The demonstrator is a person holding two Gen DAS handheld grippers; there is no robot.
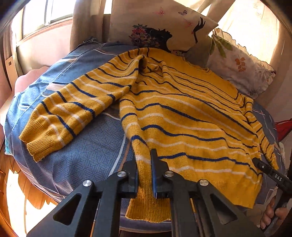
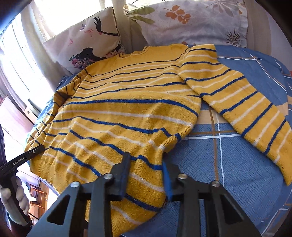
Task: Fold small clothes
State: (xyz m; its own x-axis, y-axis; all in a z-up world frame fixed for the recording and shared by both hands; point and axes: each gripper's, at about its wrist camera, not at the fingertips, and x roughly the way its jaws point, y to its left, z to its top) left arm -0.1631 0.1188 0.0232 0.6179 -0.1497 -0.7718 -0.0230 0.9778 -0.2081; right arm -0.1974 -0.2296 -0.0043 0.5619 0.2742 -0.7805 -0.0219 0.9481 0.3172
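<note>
A yellow sweater [image 1: 182, 118] with blue and white stripes lies spread flat on a bed, collar towards the pillows. In the left wrist view its left sleeve [image 1: 73, 109] angles out to the side. My left gripper [image 1: 144, 156] is shut on the sweater's lower left hem corner, with knit filling the narrow gap. In the right wrist view the sweater [image 2: 127, 109] has its other sleeve [image 2: 237, 102] stretched to the right. My right gripper [image 2: 146, 158] straddles the lower right hem corner; its fingers stand apart and the fabric between them is not pinched. Each gripper's tip shows in the other's view.
A blue patterned bedcover [image 2: 228, 173] lies under the sweater. At the head stand a cushion printed with a figure [image 1: 164, 27] and a leaf-print pillow [image 1: 240, 63]. A window [image 1: 45, 14] is at the left. A hand [image 2: 14, 200] holds the left gripper's handle.
</note>
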